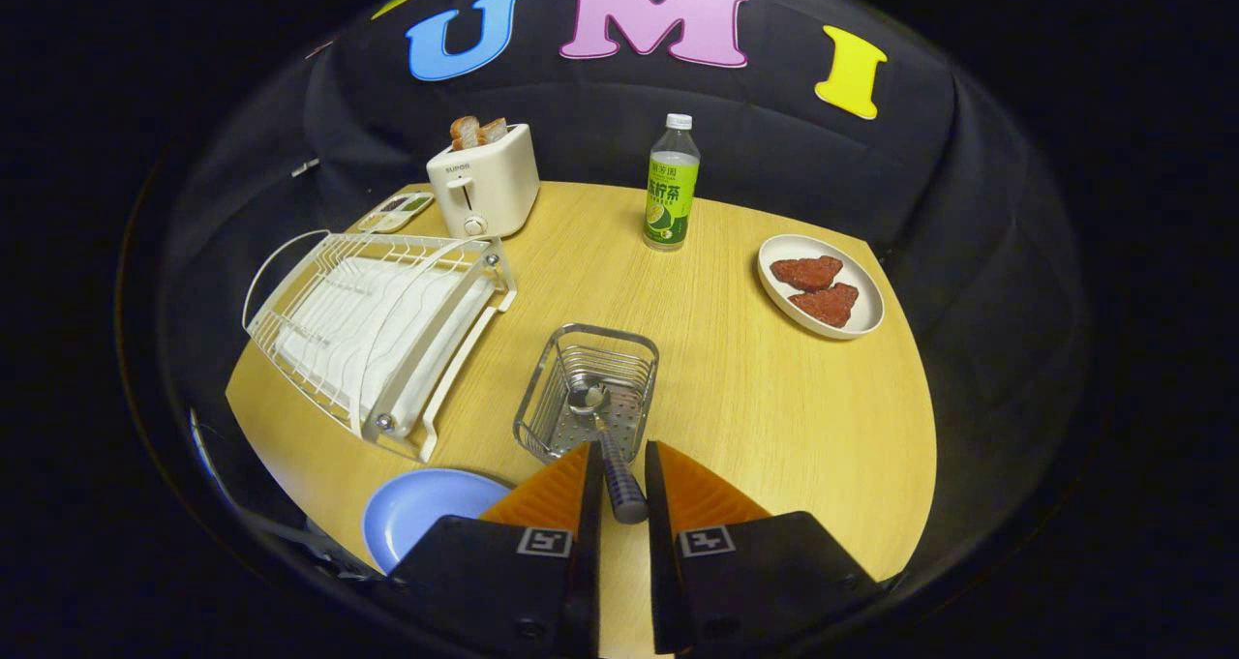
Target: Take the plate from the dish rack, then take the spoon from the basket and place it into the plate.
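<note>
A metal spoon [619,480] lies with its bowl inside the wire basket [600,332] and its handle reaching back toward me over the basket's near rim. My gripper [618,451] is at that rim, and both fingers press on the handle from either side. The light blue plate [426,519] lies flat on the wooden table just left of my fingers, partly hidden behind the left one. The white dish rack [377,320] stands further left and beyond the plate, with nothing in its slots.
A cream toaster [482,190] with bread slices stands at the back, with a small tray [395,212] beside it. A green-labelled bottle [671,190] stands at the back middle. A white plate [866,315] with two red pieces sits far right.
</note>
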`<state>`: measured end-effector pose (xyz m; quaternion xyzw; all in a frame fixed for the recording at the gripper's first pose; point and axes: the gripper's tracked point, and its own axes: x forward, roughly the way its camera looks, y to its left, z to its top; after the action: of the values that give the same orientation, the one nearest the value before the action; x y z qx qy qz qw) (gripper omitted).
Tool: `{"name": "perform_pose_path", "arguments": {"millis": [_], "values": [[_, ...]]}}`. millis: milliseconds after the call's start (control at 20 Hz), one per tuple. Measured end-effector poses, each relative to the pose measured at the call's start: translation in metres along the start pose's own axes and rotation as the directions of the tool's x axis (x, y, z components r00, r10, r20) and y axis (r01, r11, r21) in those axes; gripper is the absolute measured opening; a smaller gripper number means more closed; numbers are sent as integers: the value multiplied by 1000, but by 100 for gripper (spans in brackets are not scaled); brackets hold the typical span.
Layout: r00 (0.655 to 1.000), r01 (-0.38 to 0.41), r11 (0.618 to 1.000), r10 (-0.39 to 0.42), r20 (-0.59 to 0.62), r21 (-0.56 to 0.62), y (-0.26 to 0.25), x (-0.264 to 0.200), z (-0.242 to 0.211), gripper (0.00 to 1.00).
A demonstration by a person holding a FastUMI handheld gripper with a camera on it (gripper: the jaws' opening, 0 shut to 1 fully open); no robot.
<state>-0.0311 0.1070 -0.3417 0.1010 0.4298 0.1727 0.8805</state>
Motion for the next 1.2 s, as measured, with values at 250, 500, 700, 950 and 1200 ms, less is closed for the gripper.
{"name": "perform_pose_path", "arguments": {"millis": [250, 500, 700, 950, 1200], "values": [[1000, 18, 1000, -18, -4, -9, -1, -5, 3, 13], [999, 38, 999, -38, 12, 16, -7, -25, 13, 11], [997, 17, 999, -21, 77, 49, -5, -57, 30, 11], [986, -62, 995, 49, 162, 74, 12, -110, 47, 11], [967, -192, 980, 179, 182, 58, 51, -148, 30, 11]]}}
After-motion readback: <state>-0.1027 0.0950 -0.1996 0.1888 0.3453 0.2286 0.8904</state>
